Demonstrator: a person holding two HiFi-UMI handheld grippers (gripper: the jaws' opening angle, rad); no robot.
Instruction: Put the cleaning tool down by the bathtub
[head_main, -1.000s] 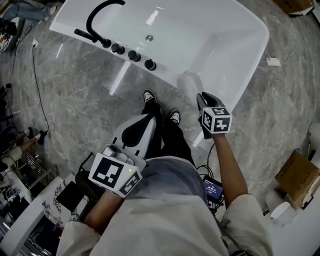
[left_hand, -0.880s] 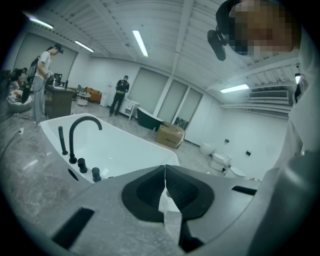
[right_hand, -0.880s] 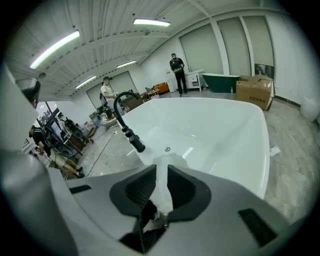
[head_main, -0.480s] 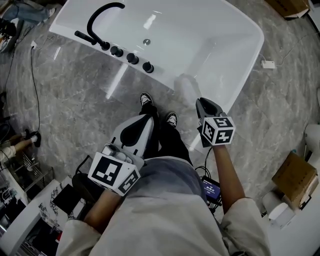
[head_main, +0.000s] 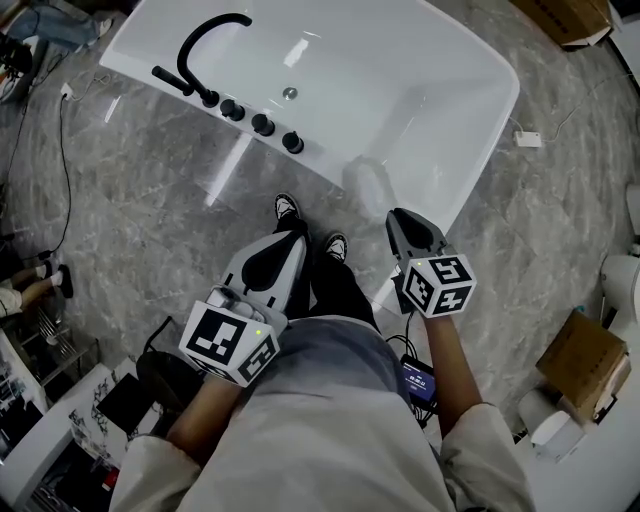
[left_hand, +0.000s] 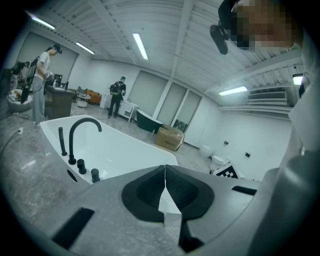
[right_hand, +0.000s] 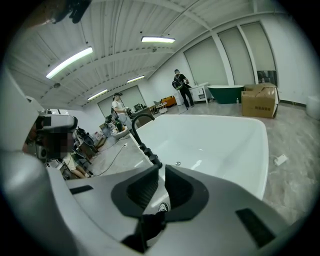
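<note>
Where veined grey floor (head_main: 150, 200) spreads stands a glossy (rounded) bathtub (head_main: 400, 80).

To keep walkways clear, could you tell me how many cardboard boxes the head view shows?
2: one box at the top-right corner, another box low at the right edge; others may lie out of view.
</note>
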